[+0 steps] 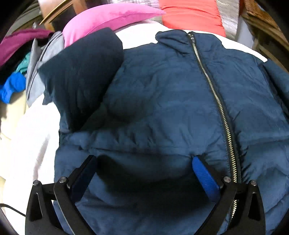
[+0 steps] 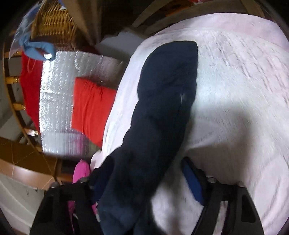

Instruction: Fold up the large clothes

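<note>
A navy puffer jacket (image 1: 162, 94) with a silver zipper (image 1: 215, 94) lies front-up on a white fluffy blanket (image 1: 30, 137). Its sleeve (image 1: 84, 72) is folded up at the left. My left gripper (image 1: 144, 162) is open, fingers spread just over the jacket's lower body, holding nothing. In the right wrist view the dark sleeve (image 2: 162, 108) hangs and stretches over the white blanket (image 2: 234, 90). My right gripper (image 2: 139, 180) has its jaws wide apart with the sleeve draped between them; one blue pad (image 2: 192, 182) is bare.
A pink pillow (image 1: 106, 19) and a red cushion (image 1: 191, 14) lie beyond the jacket. A pile of clothes (image 1: 16, 72) sits at the left. In the right wrist view I see a red cushion (image 2: 92, 106), a silver mat (image 2: 57, 101) and a wicker basket (image 2: 54, 23).
</note>
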`<state>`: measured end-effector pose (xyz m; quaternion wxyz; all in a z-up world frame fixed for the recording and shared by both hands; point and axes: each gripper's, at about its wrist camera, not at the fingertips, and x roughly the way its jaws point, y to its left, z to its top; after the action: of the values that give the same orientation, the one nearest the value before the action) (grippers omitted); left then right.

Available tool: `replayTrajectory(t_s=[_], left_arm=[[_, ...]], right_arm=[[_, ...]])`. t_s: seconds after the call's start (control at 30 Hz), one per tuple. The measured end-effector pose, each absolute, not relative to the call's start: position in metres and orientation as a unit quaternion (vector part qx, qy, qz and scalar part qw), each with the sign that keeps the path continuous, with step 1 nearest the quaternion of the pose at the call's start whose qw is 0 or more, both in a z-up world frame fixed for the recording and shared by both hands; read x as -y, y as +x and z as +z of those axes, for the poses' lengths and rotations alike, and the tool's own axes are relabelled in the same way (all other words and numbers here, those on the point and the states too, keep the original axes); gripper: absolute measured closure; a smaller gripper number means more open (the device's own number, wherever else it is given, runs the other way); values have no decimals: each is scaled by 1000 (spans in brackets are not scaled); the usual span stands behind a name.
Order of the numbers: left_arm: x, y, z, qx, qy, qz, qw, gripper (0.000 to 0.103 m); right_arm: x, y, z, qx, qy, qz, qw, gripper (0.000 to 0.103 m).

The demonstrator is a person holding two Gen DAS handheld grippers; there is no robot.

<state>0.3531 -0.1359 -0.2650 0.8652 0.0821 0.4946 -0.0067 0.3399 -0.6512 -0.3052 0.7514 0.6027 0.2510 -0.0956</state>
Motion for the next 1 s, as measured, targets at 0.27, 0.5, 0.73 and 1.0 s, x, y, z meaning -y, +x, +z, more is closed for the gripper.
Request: replayTrajectory(t_s=[0.27, 0.5, 0.73, 1.0], left_arm=[[129, 344, -265, -504, 52, -5, 862, 0], [109, 350, -236, -494, 38, 2, 869, 0], [54, 332, -185, -384, -21, 86, 919, 0], [16, 326, -190, -388, -44, 114, 914, 0]], right_arm=[[633, 367, -265, -255, 523, -123, 804, 80], [560, 363, -176, -227, 424, -63, 874, 80], [431, 373, -145, -262, 361, 30, 895, 79], [317, 391, -217, -356, 354, 85, 861, 67]])
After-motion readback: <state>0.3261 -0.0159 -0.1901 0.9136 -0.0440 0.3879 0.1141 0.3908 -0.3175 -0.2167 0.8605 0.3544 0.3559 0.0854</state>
